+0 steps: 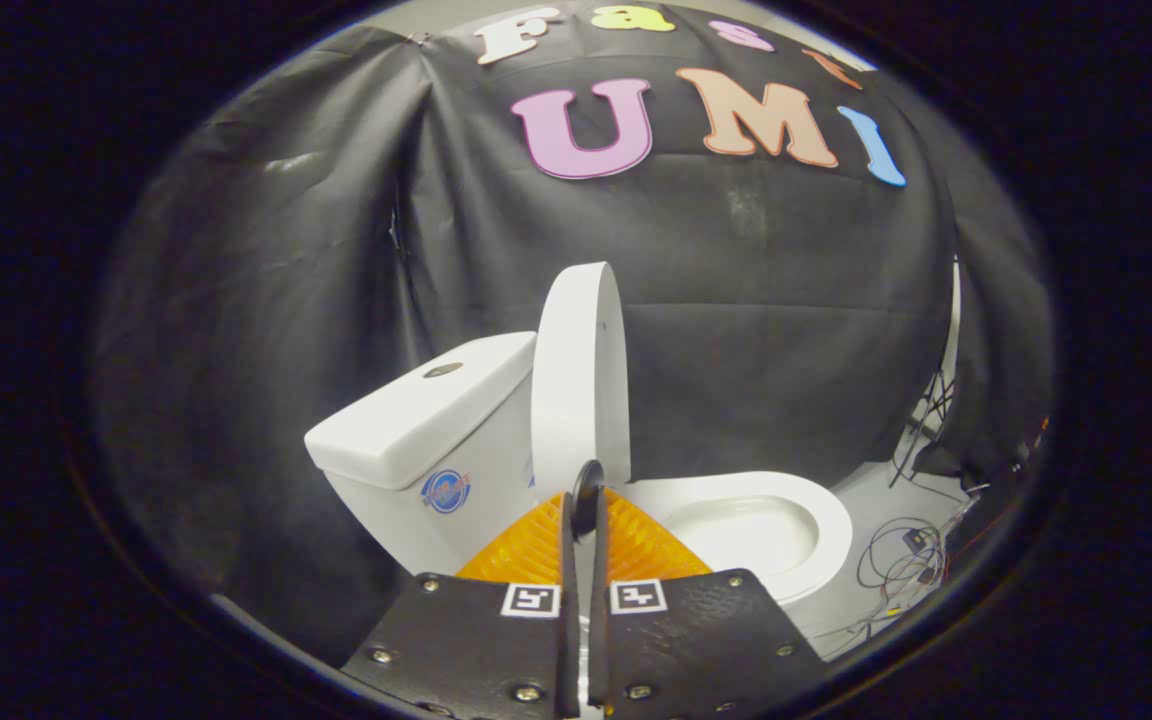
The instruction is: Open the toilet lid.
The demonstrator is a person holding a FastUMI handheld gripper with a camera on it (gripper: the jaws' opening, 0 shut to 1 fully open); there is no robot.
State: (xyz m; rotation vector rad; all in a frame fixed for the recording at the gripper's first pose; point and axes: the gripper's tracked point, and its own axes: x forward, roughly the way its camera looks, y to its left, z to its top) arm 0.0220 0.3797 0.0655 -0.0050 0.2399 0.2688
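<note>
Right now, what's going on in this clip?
A handheld tool is at a white toilet in a booth, working on its lid. The lid stands raised, near upright beside the tank, and the seat and bowl below lie exposed. The tool's fingers are nearly together, their tips at the lid's lower edge; whether they pinch it is hard to tell. Cables lie on the floor beyond the toilet.

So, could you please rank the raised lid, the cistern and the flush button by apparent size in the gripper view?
1. cistern and raised lid: look alike, left unranked
2. flush button: smallest
The gripper fingers look nearly closed on the lid's lower edge.
</note>
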